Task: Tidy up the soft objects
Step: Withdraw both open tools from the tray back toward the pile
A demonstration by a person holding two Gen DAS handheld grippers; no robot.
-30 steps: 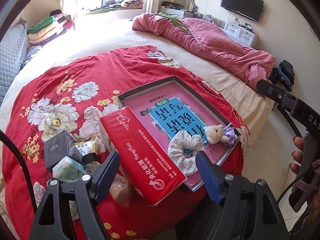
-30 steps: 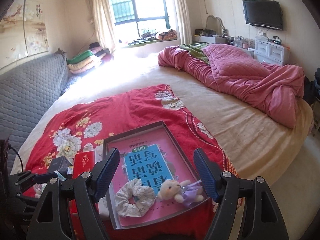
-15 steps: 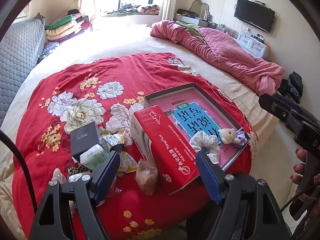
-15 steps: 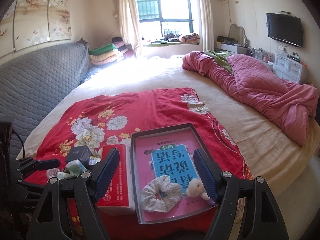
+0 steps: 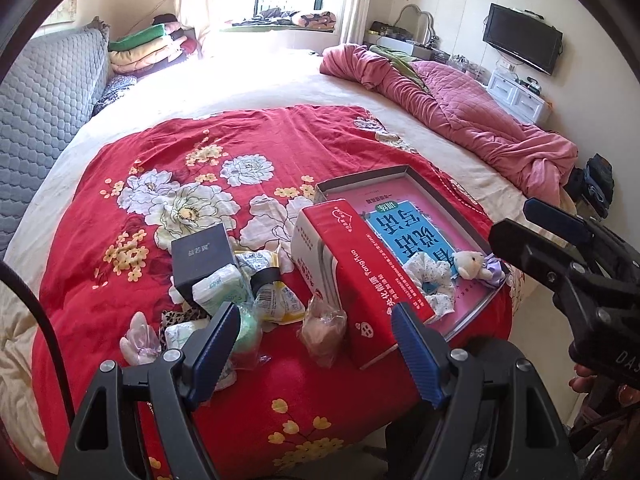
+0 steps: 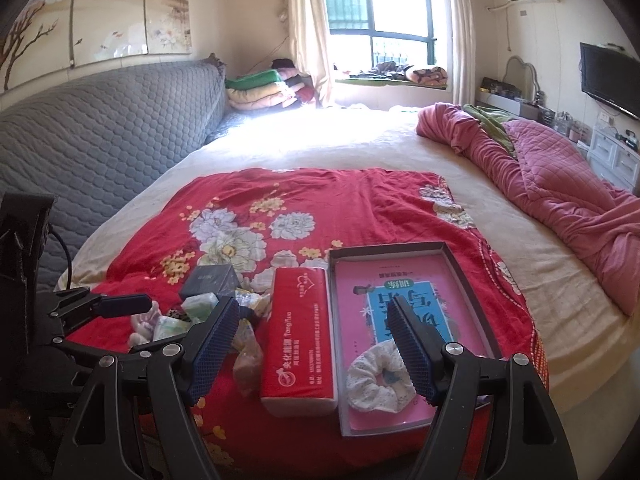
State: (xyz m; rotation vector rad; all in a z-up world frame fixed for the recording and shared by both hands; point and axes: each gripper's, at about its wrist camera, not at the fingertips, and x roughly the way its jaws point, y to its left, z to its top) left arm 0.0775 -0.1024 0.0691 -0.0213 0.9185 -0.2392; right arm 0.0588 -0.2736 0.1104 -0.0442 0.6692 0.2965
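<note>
Left gripper (image 5: 314,350) swung off tissue pack (image 5: 352,272) toward small clutter, right gripper (image 6: 312,352) shifted leftward — over the pack's edge

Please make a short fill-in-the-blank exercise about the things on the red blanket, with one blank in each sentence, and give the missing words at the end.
1. The white scrunchie lies inside the shallow ____.
2. The small plush toy lies in the tray beside the ____.
3. The long red tissue pack lies just outside the tray, on its ____ side in the right wrist view.
4. The left tool and the right tool both hold ____.

Missing words: tray; scrunchie; left; nothing
</note>
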